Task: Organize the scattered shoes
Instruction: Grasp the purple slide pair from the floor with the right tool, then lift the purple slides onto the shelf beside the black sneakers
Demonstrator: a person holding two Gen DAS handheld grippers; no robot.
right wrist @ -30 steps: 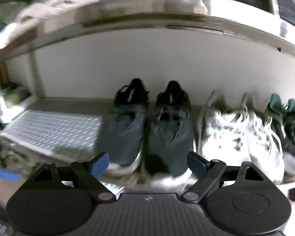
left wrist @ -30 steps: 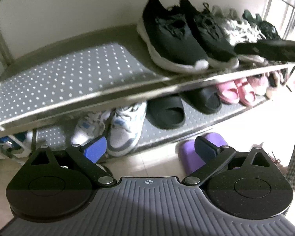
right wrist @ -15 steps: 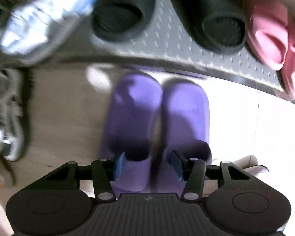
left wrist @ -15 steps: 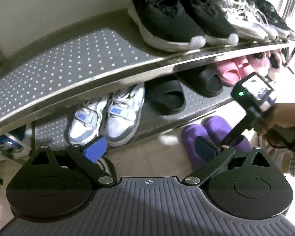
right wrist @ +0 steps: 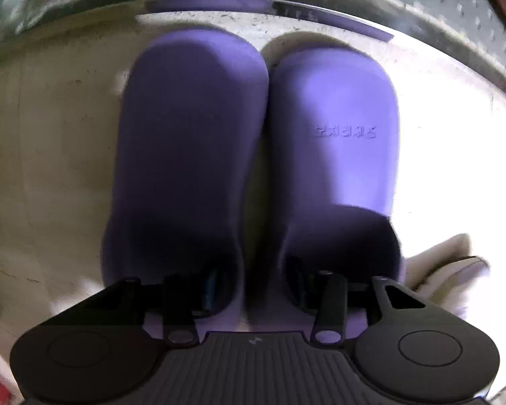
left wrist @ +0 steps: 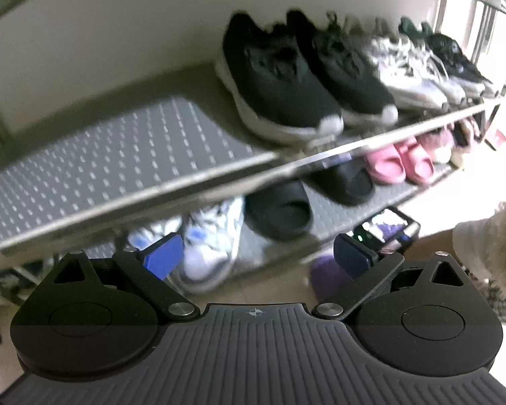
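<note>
Two purple slippers stand side by side on the floor with their toes toward the rack, the left slipper [right wrist: 192, 135] and the right slipper [right wrist: 334, 108]. My right gripper [right wrist: 258, 283] is narrowed but open, one finger dipping into each slipper's opening, so the two inner walls lie between the fingers. In the left wrist view only a bit of a purple slipper [left wrist: 324, 270] shows, with the right gripper's body [left wrist: 388, 229] above it. My left gripper [left wrist: 256, 256] hangs open and empty in front of the shoe rack [left wrist: 185, 182].
Black sneakers [left wrist: 276, 81], pale sneakers [left wrist: 411, 67] and dark ones fill the upper shelf's right half; its left half is bare mat [left wrist: 101, 155]. White-blue sneakers [left wrist: 212, 236], black slippers [left wrist: 280, 212] and pink slippers [left wrist: 398, 162] sit below. A sleeve [left wrist: 489, 236] is at right.
My right gripper has dropped closer to the purple slippers, and its fingers now reach into their openings. The left gripper's view has shifted slightly and blurred; it stays open.
</note>
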